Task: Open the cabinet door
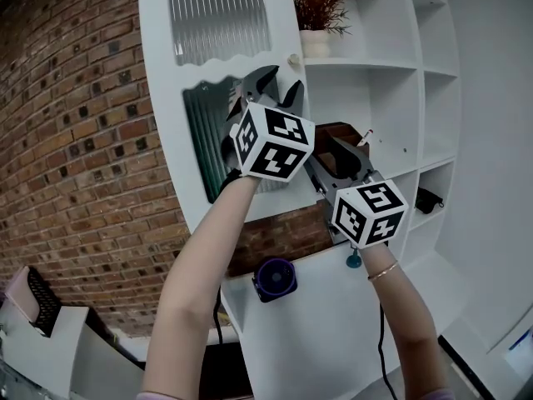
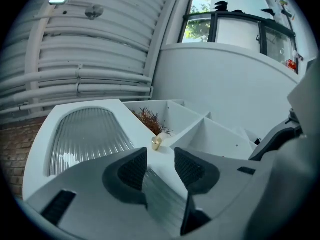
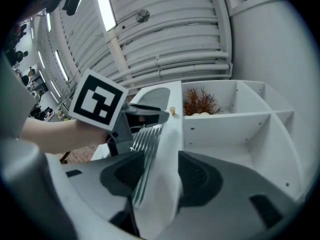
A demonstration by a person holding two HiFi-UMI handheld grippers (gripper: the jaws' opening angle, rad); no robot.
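Clamping the free edge of the cabinet door (image 3: 167,149) with the right gripper (image 3: 157,171): one pad against the ribbed-glass face, the other against the plain white side, with the edge filling the gap between them. Reaching up to it from below on a bare forearm, as the head view shows.

Hovering the left gripper (image 2: 160,156) close in front of the door's face, just below the small brass knob (image 2: 156,143). Open to a narrow gap, with nothing pinched and only the door's surface showing behind the gap. Touching the door or not: cannot tell.

Standing swung out from the white shelf unit (image 1: 391,82), with the open compartments in plain sight past its knob edge and the brick wall (image 1: 75,123) on its other side. Carrying two ribbed glass panels, a pale upper panel (image 1: 216,15) and a darker lower panel (image 1: 204,136).

Sitting in the top compartment just beside the knob: a reddish dried plant (image 1: 321,2) in a white pot (image 1: 315,42). Lower down, below the door's bottom edge, a small round purple fan (image 1: 275,279).
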